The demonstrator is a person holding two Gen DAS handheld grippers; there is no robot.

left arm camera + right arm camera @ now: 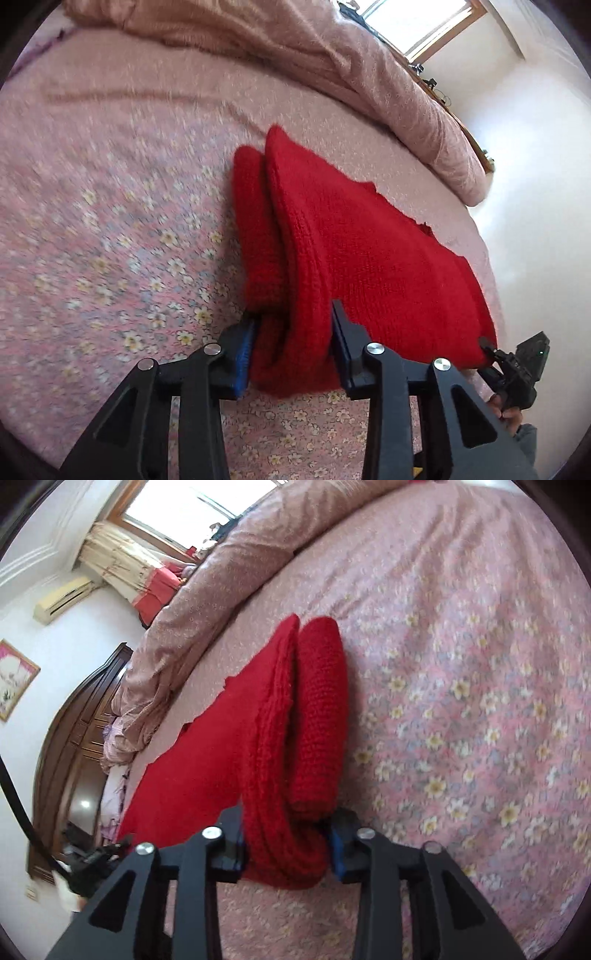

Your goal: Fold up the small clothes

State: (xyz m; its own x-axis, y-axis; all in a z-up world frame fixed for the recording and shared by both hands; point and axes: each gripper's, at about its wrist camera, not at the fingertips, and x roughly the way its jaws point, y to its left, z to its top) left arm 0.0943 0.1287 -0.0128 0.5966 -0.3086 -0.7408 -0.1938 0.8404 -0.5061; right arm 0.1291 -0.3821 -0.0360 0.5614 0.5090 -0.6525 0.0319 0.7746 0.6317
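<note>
Nearest the left wrist camera, the left gripper (291, 350) is clamped on a bunched edge of the red knitted garment (354, 251), several thick layers squeezed between its blue pads. Over on the other end, the right gripper (284, 845) pinches its own rolled-up wad of the same garment (207, 760) — so the piece is held at two ends, likely to carry one edge over as a fold. Between the two grips the knit stretches flat, raised near the grippers and, farther out, lying on the flowered bed sheet (110, 221). Beyond it a pink quilt (369, 74) is heaped along the far side, under a bright window (417, 22).
</note>
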